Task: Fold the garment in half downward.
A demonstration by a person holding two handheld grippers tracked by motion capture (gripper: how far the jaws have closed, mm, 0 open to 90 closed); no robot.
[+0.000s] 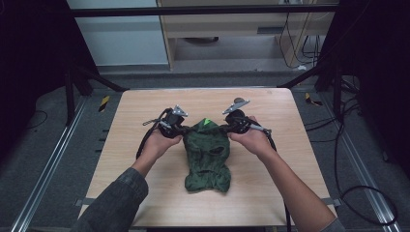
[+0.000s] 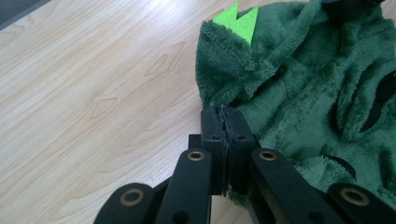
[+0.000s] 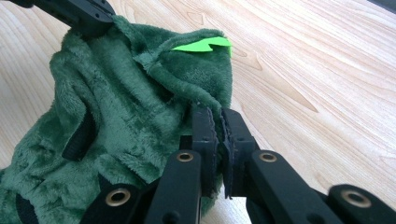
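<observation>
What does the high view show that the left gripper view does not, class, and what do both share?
High view alone: the person's hands, the right gripper and the whole table.
Left gripper view alone: the left gripper up close, jaws shut on the garment's edge, plus the fleece pile.
Both: the green fleece garment with its bright green spiky patch on the light wood.

The green fleece garment (image 2: 299,93) runs off the right edge in the left gripper view, and off the bottom left in the right gripper view. From above, the hem pinched in each claw is too small to make out, and the desk's (image 1: 145,106) near edge is cut off behind the sleeves.
</observation>
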